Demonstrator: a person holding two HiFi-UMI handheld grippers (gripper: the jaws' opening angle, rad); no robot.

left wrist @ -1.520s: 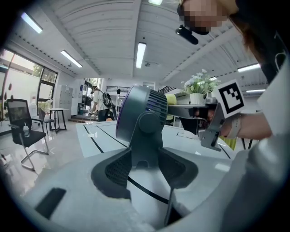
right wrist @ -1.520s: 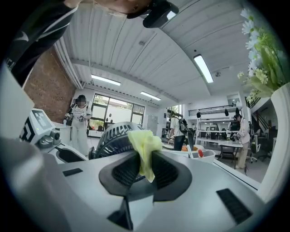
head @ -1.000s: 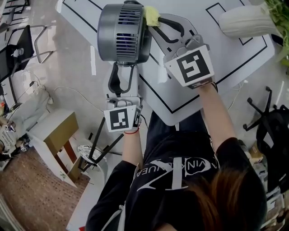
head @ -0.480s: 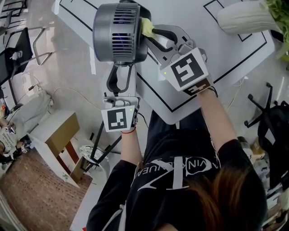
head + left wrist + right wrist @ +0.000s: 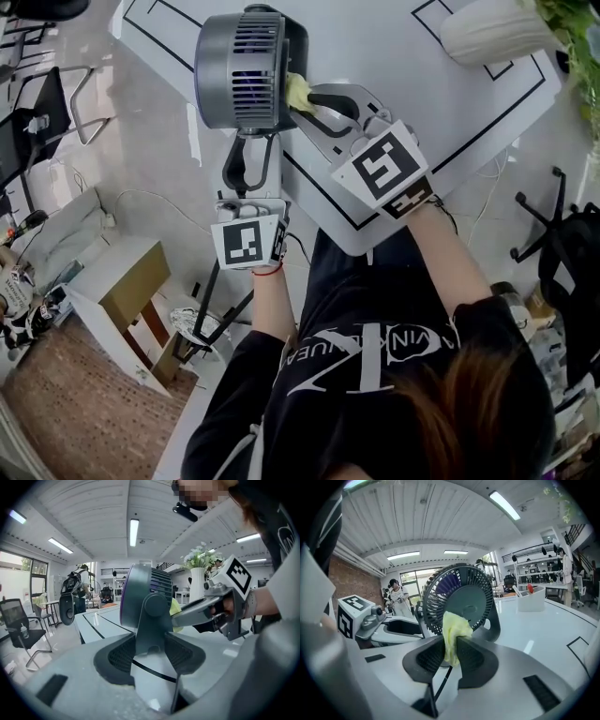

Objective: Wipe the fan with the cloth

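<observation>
Obs: fan (image 5: 246, 70) stands at the tabletop (image 5: 403, 66) corner. At the fan's stand, left tongs (image 5: 150, 641) have just been closing and clench the upright. At the fan's grille, right tongs (image 5: 451, 653) grasp the yellow cloth (image 5: 453, 625), which presses against the bars beside the hub.

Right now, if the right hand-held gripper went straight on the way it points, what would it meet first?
The fan, at its grille. The cloth pinched in the right hand-held gripper leads and looks to be against it, though depth is unclear.
</observation>
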